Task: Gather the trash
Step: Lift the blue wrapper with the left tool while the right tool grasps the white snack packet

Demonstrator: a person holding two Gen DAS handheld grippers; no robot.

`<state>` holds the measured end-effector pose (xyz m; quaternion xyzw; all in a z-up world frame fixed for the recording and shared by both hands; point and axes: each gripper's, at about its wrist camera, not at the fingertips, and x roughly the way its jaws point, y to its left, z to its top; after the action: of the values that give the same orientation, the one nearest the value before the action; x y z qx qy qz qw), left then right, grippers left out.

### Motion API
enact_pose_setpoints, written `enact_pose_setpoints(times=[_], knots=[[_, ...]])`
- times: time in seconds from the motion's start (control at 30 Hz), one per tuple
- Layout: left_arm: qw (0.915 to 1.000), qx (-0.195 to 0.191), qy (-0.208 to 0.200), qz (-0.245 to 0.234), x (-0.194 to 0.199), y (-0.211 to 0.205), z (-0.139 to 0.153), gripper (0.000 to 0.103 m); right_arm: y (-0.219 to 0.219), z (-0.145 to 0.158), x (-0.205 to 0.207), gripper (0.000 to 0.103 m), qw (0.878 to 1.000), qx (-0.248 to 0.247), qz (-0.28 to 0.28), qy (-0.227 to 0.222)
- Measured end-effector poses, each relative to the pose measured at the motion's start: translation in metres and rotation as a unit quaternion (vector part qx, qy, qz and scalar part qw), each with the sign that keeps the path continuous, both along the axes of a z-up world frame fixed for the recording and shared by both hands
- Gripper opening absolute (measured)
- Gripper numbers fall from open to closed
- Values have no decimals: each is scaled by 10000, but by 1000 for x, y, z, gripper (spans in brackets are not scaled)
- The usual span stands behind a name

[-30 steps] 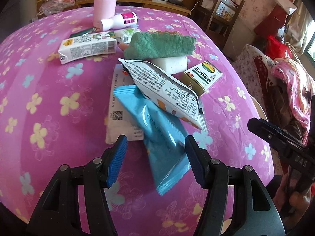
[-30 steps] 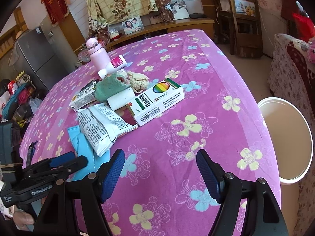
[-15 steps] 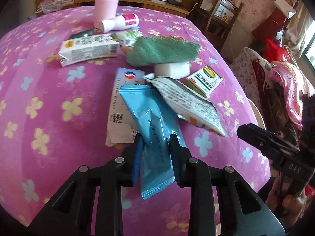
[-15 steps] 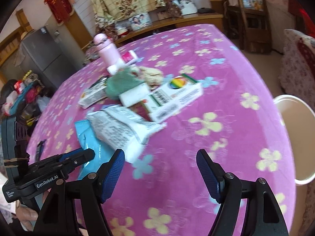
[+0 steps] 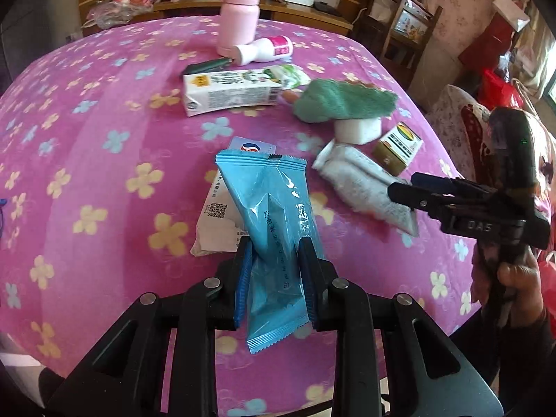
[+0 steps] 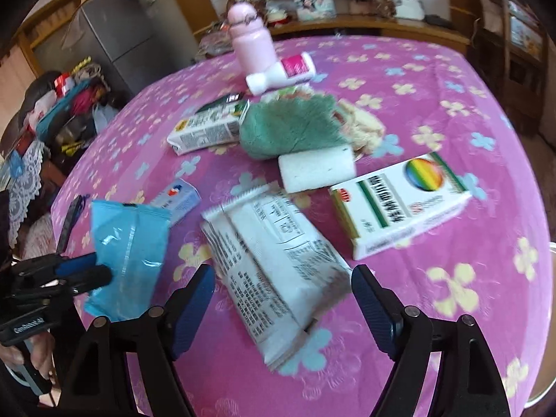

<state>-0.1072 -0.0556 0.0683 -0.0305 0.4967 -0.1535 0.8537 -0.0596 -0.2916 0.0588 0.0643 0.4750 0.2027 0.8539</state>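
The blue wrapper (image 5: pixel 274 229) hides most of the torn white packet (image 5: pixel 215 222); print on the grey packet (image 6: pixel 278 253) blurs.

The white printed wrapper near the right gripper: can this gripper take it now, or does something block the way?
Probably yes. The right gripper has its jaws opening, and the white printed wrapper lies flat between them with nothing on top. The left gripper, shut on the blue packet, is off to the side.
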Motion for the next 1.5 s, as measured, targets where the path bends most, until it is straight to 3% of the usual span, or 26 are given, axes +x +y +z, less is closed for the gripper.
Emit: enact_pose_setpoints(times=[0.3,0.47,0.73,0.8,0.87,1.0,1.07,1.17,1.23,1.5], knots=[[9986,-150,257,-442,1,-7,-5,25,15,7,2,81,9995,-164,248,-133],[9981,-177,367,-456,1,-14,-14,28,24,7,6,91,9976,-281,595,-214],[9948,-329,594,-766,-3,-17,-17,34,41,-13,0,91,9891,-904,1159,-67],[9949,-214,596,-786,-5,-19,-19,40,45,-21,-4,91,9861,-1146,1204,-18],[9950,-178,621,-764,-7,-20,-22,42,46,-24,-12,83,9847,-1319,1121,-199],[9944,-183,751,-725,-8,-26,-31,42,34,-21,-25,75,9908,-1023,828,-303],[9957,-98,618,-683,-11,-30,-32,42,23,-18,-33,73,9940,-856,599,-334],[9960,-24,530,-718,-14,-36,-33,36,5,-9,-45,72,9971,-588,278,-390],[9960,-30,468,-759,-18,-41,-31,25,-6,-3,-53,72,9978,-497,61,-435],[9957,-68,28,-921,-34,-65,0,24,-46,26,-89,72,9957,-143,-586,-704]])
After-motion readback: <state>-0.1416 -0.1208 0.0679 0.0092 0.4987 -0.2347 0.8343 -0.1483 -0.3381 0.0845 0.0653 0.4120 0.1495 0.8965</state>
